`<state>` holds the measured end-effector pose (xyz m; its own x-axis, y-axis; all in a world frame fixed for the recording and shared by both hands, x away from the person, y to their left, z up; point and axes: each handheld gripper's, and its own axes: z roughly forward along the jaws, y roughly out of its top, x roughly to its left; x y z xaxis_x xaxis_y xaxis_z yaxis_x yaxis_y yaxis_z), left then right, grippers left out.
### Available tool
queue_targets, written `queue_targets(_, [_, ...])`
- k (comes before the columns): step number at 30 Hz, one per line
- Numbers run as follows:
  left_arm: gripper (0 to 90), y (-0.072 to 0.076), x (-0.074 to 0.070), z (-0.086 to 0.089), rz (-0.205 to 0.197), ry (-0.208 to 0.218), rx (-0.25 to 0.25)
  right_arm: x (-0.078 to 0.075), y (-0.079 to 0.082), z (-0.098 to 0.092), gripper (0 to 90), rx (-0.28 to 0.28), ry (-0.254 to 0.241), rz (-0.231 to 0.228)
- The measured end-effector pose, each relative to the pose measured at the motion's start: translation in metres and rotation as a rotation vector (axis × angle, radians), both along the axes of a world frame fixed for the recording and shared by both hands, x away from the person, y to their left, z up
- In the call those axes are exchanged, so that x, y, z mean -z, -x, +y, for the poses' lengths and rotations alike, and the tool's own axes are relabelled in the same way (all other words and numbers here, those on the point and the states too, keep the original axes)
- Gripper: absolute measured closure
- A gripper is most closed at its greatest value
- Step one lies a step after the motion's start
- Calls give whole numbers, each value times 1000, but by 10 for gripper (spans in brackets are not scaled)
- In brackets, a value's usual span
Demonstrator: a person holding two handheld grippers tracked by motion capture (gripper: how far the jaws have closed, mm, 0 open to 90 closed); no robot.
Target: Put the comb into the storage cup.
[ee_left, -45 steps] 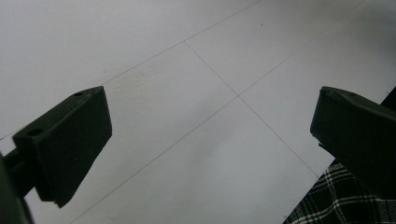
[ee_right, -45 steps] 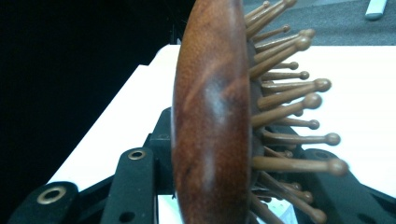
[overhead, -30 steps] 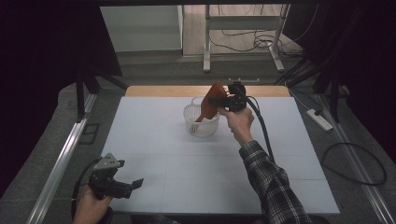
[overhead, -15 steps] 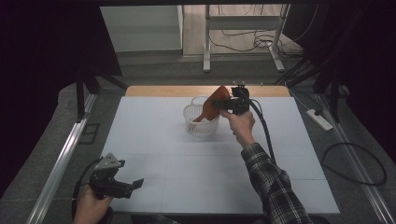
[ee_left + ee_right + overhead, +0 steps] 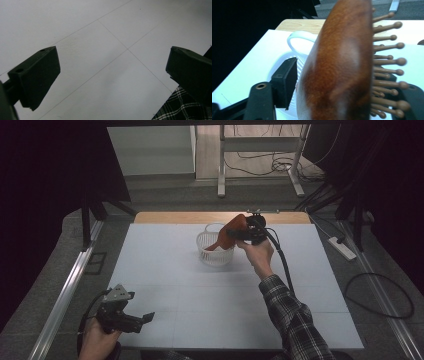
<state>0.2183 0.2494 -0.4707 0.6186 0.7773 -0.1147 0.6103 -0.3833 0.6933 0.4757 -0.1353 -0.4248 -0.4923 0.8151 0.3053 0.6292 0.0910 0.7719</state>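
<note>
Wooden hairbrush let go over a white basket near the far edge of the table.

The right gripper [image 5: 239, 234] hovers at the rim of the white basket [image 5: 212, 254], which stands on the white table [image 5: 165, 270] close to the middle of its far edge, and the wooden hairbrush [image 5: 231, 231] leans handle-down into that basket, head uppermost. Its jaws have just been opening: in the right gripper view the brush [image 5: 342, 65] sits between them with a sliver of daylight beside the left pad, so the pinch looks slackened, probably so the brush can settle inside. The left gripper [image 5: 131, 320] waits low at the near left corner, jaws spread wide on nothing, the bare tabletop [image 5: 105, 62] between them, seemingly kept clear of the drop.
</note>
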Motion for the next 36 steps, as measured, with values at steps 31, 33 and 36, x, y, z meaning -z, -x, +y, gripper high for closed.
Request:
queue_targets(31, [2,0,0,-1,1,-6,3,-7,2,-6,173,-60,99,-22])
queue_targets(33, [2,0,0,-1,1,-7,4,-8,4,-6,162,-73,112,-26])
queue_targets(36, [2,0,0,-1,1,-7,4,-9,4,-6,152,-85,119,-23])
